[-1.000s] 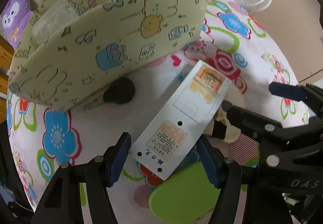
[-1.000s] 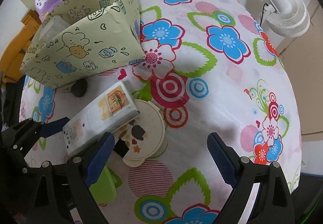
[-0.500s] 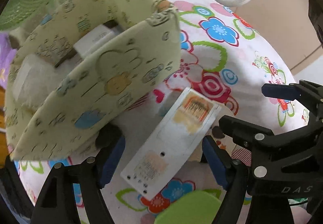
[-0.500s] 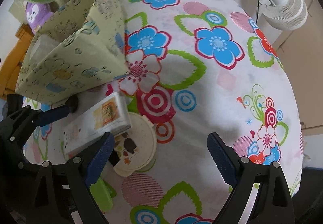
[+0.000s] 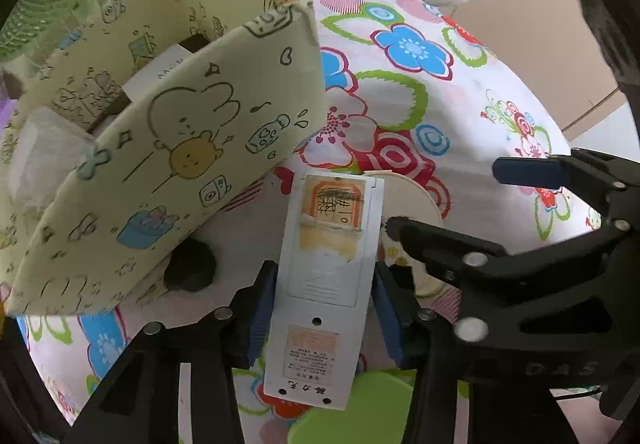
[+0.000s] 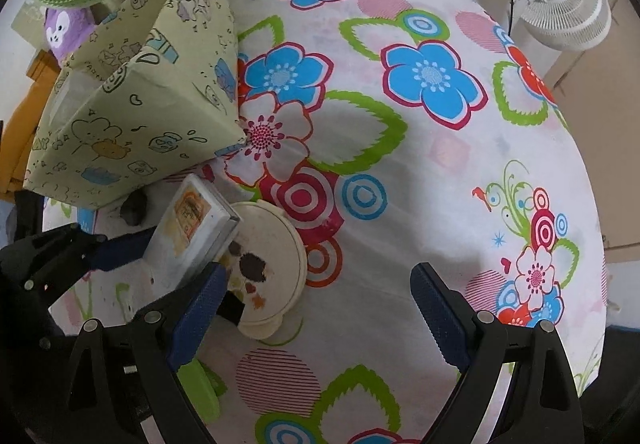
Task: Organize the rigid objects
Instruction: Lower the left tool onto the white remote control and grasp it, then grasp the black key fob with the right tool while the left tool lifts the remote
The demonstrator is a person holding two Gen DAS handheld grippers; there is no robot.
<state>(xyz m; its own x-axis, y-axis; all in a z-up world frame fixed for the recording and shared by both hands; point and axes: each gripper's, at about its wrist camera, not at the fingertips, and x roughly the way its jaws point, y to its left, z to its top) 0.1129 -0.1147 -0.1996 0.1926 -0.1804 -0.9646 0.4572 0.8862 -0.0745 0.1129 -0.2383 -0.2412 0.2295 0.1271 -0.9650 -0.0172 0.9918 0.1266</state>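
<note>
- We see the left gripper (image 5: 323, 314) pointing steeply down at the tabletop (image 6: 400, 172), its blue pads pressed against both long sides of the remote (image 5: 326, 284).
- The right gripper (image 6: 316, 308) also points down, just beside the left one, its jaws wide apart with nothing between them; under it lie bare cloth and the edge of a round lid (image 6: 268, 264).
- A second ago the left jaws stood loose around the remote; they have just been closing, and now they clamp it.
- The remote lay slanted across the left view before; now it runs almost straight along the fingers.
- Its long axis points away from the left gripper, the sticker end towards the box (image 5: 168, 148) and the printed end nearest the camera.
- The remote sits back side up, near the box's front wall, its far end over the lid.
</note>
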